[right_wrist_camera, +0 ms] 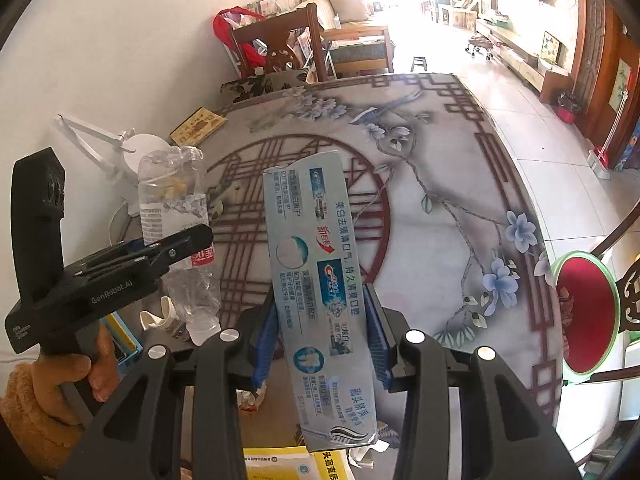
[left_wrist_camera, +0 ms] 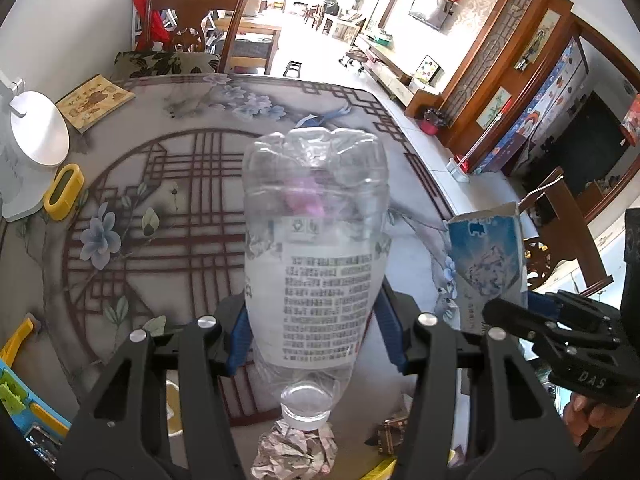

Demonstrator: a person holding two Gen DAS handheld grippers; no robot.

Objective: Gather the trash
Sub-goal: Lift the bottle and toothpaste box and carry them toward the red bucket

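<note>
Both grippers holding trash above the patterned table (left_wrist_camera: 192, 184).
L gripper (left_wrist_camera: 314, 328) clamping clear crumpled plastic bottle (left_wrist_camera: 316, 240), cap toward cam; R gripper (right_wrist_camera: 320, 340) gripping blue-grey cardboard toothpaste box (right_wrist_camera: 320, 280) w/ blue pads (right_wrist_camera: 376, 336).

the left tongs (left_wrist_camera: 316, 320) clamp a clear plastic bottle (left_wrist_camera: 316, 240) between their blue pads (left_wrist_camera: 236, 332), gripping the labelled part of its body; the bottle hangs cap down, its crumpled base pointing away from the camera. under the cap lies a crumpled ball of paper (left_wrist_camera: 294, 454) on the table (left_wrist_camera: 160, 208), which wears a cloth printed with flowers and red lattice. at the right edge, the right tongs (left_wrist_camera: 516, 308) hold a blue and white carton (left_wrist_camera: 488, 264) upright, with a hand (left_wrist_camera: 588, 416) showing below them. on the far left of the table stand a white lamp base (left_wrist_camera: 40, 128), a yellow holder (left_wrist_camera: 64, 192) and a small book (left_wrist_camera: 96, 100).
</note>
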